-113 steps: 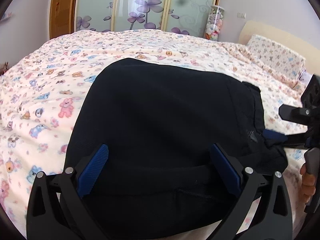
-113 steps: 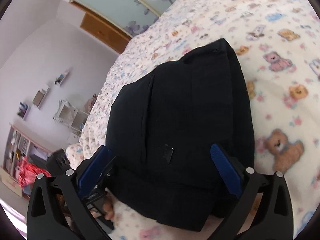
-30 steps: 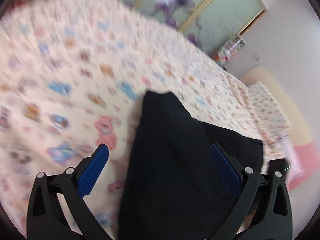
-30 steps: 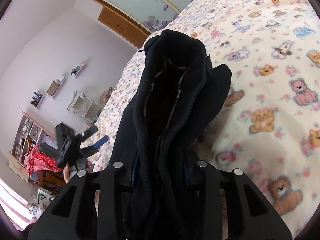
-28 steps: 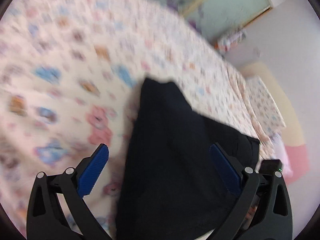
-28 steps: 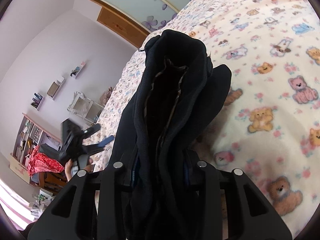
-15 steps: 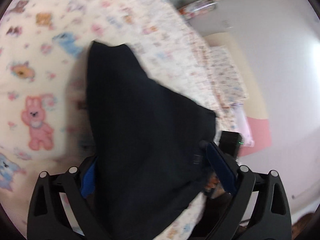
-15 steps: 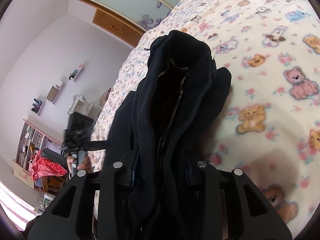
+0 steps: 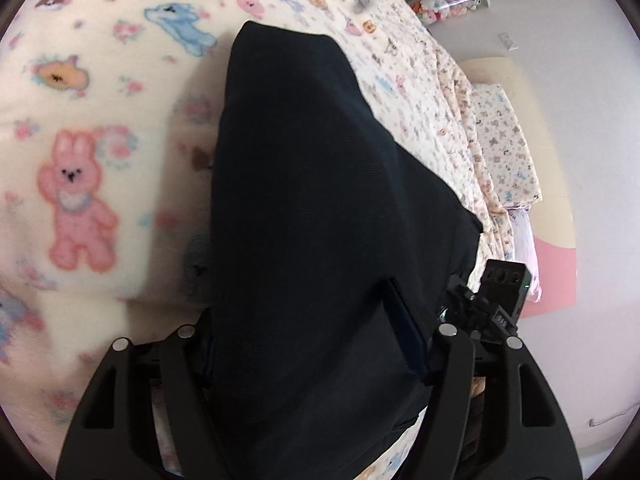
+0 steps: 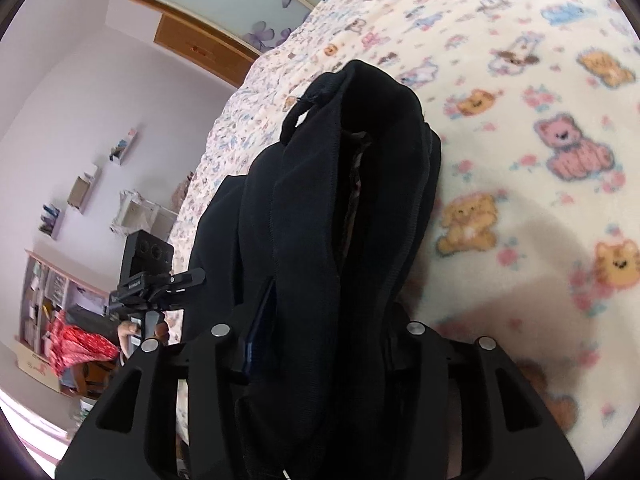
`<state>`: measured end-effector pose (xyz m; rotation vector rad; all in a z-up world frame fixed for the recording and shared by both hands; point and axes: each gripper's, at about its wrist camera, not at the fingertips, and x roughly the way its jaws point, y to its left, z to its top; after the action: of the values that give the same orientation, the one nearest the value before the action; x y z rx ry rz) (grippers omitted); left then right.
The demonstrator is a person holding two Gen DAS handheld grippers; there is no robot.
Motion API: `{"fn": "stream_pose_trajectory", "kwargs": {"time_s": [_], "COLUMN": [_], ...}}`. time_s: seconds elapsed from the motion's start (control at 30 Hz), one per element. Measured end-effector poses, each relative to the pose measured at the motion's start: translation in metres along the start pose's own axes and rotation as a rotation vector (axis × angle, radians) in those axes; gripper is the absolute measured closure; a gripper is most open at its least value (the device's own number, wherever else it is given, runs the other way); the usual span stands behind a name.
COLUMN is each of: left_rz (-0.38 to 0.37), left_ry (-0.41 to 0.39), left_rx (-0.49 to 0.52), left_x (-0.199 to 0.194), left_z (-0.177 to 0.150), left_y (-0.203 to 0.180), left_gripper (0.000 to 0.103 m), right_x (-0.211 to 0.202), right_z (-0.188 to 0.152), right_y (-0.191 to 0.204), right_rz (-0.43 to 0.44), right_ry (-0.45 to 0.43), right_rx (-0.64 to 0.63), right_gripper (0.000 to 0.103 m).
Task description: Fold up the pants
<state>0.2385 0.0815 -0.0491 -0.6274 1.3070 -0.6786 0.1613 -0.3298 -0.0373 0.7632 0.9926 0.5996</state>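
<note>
While lifted, the pants (image 10: 344, 220) hang pinched — in both grippers.

You have plain black pants (image 9: 320, 208) between black fingers (image 9: 408, 336) with blue pads. The bed (image 9: 80, 80) cover is cream, printed with pink, blue and orange animals. Wardrobe doors (image 10: 256, 16) show purple flowers on pale green glass.

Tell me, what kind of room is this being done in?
Most likely a bedroom in a home. The black pants hang over a bed covered by a teddy-bear print blanket, with a matching pillow by the headboard, and sliding wardrobe doors with purple flowers behind.
</note>
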Motion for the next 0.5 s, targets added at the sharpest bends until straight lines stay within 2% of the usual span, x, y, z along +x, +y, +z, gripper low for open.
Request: {"fn": "stream_pose_trajectory", "kwargs": {"time_s": [0.1,0.13,0.23,0.5], "left_rz": [-0.003,-0.009,-0.004,0.022], "left_ry": [-0.026,-0.033,-0.064,-0.170], "left_rx": [-0.002,-0.004,0.031,0.147], "left_x": [-0.010,-0.012,-0.017,-0.029], "left_z": [-0.006,-0.008,-0.014,-0.034], "left_y": [0.000,0.000,-0.010,-0.043], "left_gripper": [0.053,0.060,0.070,0.080], "right_x": [0.002,0.002,0.000,-0.012], "right_z": [0.000,-0.001,-0.002,-0.003], "right_y": [-0.010,-0.010,-0.002,0.028], "right_rz": [0.061,0.067,0.059,0.090], "right_ry": [0.003,-0.001,-0.026,-0.093], "right_rx": [0.038,0.031,-0.024,-0.100], "right_gripper": [0.059,0.060,0.066,0.070]}}
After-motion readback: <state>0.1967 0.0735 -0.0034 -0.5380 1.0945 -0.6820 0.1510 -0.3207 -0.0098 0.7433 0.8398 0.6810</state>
